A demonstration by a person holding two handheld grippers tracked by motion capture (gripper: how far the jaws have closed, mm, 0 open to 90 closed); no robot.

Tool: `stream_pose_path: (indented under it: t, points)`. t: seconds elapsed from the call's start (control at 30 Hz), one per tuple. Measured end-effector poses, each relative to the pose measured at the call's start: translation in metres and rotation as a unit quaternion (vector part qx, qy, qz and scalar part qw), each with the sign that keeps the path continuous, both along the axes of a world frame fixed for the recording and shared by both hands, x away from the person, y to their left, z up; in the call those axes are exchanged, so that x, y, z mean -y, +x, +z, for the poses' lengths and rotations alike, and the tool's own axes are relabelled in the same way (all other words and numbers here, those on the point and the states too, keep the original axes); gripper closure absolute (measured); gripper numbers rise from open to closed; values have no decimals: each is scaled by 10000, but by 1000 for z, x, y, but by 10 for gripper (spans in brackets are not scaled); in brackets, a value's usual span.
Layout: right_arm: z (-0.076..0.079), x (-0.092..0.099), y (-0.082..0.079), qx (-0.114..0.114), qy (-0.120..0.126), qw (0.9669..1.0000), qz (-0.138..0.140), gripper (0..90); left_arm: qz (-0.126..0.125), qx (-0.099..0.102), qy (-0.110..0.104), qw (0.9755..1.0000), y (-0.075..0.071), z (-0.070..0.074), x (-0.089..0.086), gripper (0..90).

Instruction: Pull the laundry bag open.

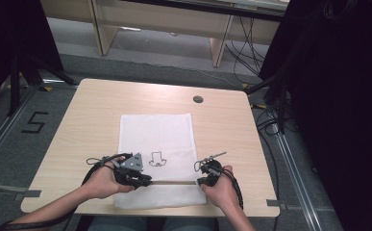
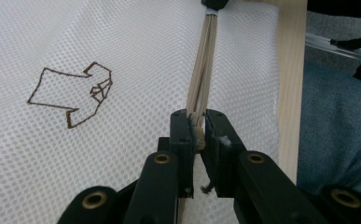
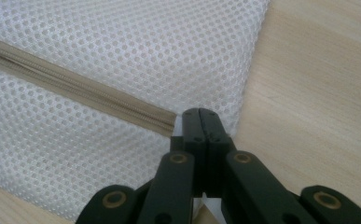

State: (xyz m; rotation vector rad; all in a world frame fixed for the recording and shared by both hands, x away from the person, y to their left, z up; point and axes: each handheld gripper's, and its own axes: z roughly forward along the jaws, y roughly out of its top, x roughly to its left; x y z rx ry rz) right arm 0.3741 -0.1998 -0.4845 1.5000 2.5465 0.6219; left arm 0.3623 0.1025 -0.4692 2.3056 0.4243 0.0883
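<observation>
Mesh laundry bag (image 1: pixel 155 144) lay flat on table (image 1: pixel 92 101), soft, light, floppy. Left gripper (image 2: pixel 197 133) pinched zipper (image 2: pixel 202 70) pull; right gripper (image 3: pixel 200 122) clamped bag's edge at zipper's end. Likely best held taut at both ends, by pull and fabric.

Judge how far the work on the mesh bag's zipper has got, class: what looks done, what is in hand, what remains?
Done: the white mesh bag lies flat on the table. In hand: the left gripper is shut on the zipper's pull end, and the right gripper is pinching the bag's edge at the other end. Left: whether it is being opened or closed cannot be told; the slide probably remains.
</observation>
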Motion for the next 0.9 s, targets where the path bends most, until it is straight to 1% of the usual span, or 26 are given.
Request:
stream_pose_path:
  t: [0.03,0.07,0.1,0.13,0.17,0.2,0.23,0.27,0.3,0.33,0.37,0.4,0.5,0.57,0.6,0.63,0.8,0.83,0.87,0.9]
  points:
    - [0,0,0,4,6,10000,-2,900,107,-99,-121,9998,-2,-1,0,818]
    - [0,0,0,4,-2,10000,-1,900,51,-32,-30,10000,-1,0,-1,818]
    - [0,0,0,7,-3,10000,-3,900,97,-78,-104,9999,-1,-1,-1,818]
    - [0,0,0,6,3,10000,-1,900,39,-46,-101,9999,-1,-1,-1,818]
    - [0,0,0,5,1,10000,-3,900,89,-54,-70,9999,-2,-1,-2,817]
    - [0,0,0,9,-3,10000,-2,900,120,-111,-128,9998,-2,-2,-2,818]
    - [0,0,0,13,-4,10000,-2,900,114,-106,-109,9998,-2,-2,-2,818]
    - [0,0,0,5,-7,10000,-2,900,63,-50,-63,9999,-2,-2,-3,818]
    - [0,0,0,12,-9,10000,0,900,137,-106,-107,9998,-2,-2,-3,818]
    - [0,0,0,18,-10,10000,0,900,101,-69,-52,9999,-2,-1,-4,818]
    - [0,0,0,17,-14,10000,5,900,139,-103,-120,9998,-2,-2,-3,818]
    - [2,-2,-1,-99,0,9999,-122,900,130,-101,-111,9998,-2,-2,-3,818]
    - [2,-1,-1,-83,9,9999,-82,900,120,-93,-99,9998,-1,-2,-3,818]
    - [2,-2,-1,-88,13,9999,-91,900,71,-75,-101,9999,0,-2,-3,818]
    - [2,-2,-1,-130,4,9998,-138,900,78,-76,-93,9999,0,-2,-3,818]
    - [2,-2,-1,-88,-25,9999,-116,900,72,-74,-89,9999,0,-2,-3,817]
    - [2,-3,-1,-81,-40,9999,-104,900,80,-79,-92,9999,0,-2,-3,818]
    - [2,-3,-1,-72,-46,9999,-121,900,37,-45,-16,10000,1,-2,-4,818]
    - [2,-3,-1,-72,-46,9999,-120,900,116,-130,-54,9998,0,-2,-4,818]
    - [2,-3,-2,-74,-59,9999,-83,900,134,-140,-95,9998,0,-3,-3,818]
